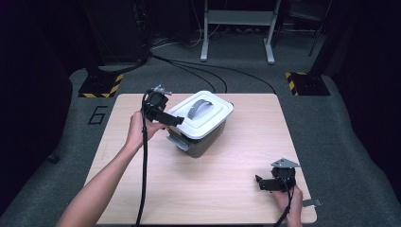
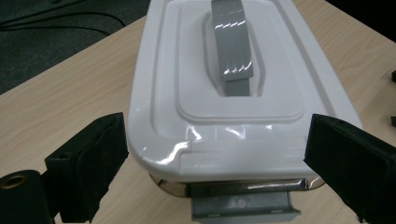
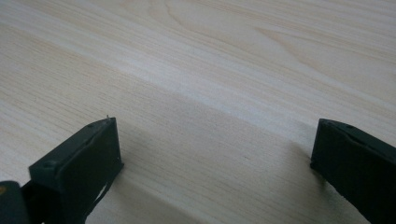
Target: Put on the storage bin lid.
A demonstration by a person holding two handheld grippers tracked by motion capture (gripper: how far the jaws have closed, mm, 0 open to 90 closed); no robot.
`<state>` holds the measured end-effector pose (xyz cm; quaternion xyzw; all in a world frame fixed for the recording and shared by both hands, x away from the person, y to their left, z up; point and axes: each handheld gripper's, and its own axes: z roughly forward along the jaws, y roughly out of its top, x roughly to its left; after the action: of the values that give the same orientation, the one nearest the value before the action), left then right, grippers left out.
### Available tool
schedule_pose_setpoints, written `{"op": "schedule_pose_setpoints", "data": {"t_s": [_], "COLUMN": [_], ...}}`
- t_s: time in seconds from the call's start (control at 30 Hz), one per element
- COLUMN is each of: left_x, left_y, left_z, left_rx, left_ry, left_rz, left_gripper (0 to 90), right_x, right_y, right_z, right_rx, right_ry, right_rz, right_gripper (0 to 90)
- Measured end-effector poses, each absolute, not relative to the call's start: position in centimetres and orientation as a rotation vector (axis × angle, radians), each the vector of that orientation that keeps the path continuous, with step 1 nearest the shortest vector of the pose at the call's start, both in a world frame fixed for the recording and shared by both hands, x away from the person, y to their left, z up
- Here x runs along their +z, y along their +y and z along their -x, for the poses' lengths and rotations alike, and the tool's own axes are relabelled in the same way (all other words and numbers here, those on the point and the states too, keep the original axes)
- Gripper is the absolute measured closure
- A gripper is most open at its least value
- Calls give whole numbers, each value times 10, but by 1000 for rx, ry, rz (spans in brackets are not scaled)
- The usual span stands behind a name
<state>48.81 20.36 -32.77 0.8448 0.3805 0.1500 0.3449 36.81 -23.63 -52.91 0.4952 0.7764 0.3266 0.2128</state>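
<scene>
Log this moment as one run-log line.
left gripper: open, at box latch end | lid: on | right gripper: open, over table

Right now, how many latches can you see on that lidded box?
1: a grey latch hangs at the box's near short end, below the white lid, in front of the left gripper. The far end may hide another.

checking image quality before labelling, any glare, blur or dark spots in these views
High view: table lit, surroundings nearly black. Left gripper view: glare streaks on the white lid and its grey handle; near jaws soft. Right gripper view: jaws cast soft shadows on the wood; far grain blurs.
</scene>
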Motion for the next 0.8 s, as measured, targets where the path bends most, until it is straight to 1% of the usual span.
{"op": "schedule_pose_setpoints", "data": {"t_s": [0.17,0.43,0.6,0.8], "left_x": [-335,-346,-356,-376], "left_y": [220,247,268,293], "left_z": [-477,-462,-455,-447], "left_rx": [408,464,500,491], "left_ry": [1000,1004,1050,1116], "left_rz": [-2162,-2177,-2141,-2118], "left_gripper": [44,29,24,16], "right_x": [-529,-529,-529,-529], "right_y": [-236,-236,-236,-236], "right_z": [-368,-368,-368,-368], "right_rx": [907,906,906,906], "right_ry": [2156,2154,2154,2154], "right_rz": [-1374,-1376,-1376,-1376], "right_gripper": [5,5,5,5]}}
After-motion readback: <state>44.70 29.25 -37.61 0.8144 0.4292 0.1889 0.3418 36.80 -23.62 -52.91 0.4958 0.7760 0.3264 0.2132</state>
